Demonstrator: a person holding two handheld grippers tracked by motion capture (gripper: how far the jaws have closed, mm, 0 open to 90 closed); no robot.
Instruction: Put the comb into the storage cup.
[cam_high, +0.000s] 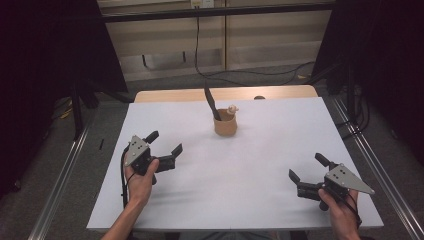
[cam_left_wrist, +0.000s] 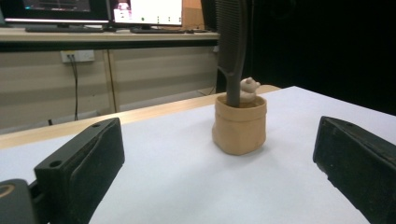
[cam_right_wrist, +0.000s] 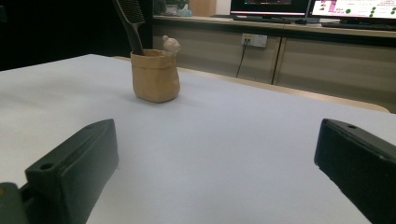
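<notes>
A small tan pouch-like cup (cam_high: 225, 126) stands upright on the white table sheet (cam_high: 260, 165), toward the back middle. A dark comb (cam_high: 211, 102) leans out of it to the left, and a small beige figure (cam_high: 232, 108) peeks over its rim. The left gripper view has the cup (cam_left_wrist: 240, 125) ahead with the comb (cam_left_wrist: 232, 46) rising from it. The right gripper view has the cup (cam_right_wrist: 155, 75) far left. My left gripper (cam_high: 164, 142) rests open at the front left, my right gripper (cam_high: 307, 168) open at the front right. Both hold nothing.
The wooden table edge (cam_high: 175, 95) runs behind the sheet. Metal frame rails (cam_high: 65, 170) flank both sides, and a cable (cam_high: 197, 50) hangs behind. Desks with monitors (cam_left_wrist: 149, 11) stand in the background. Bare sheet lies between the grippers and the cup.
</notes>
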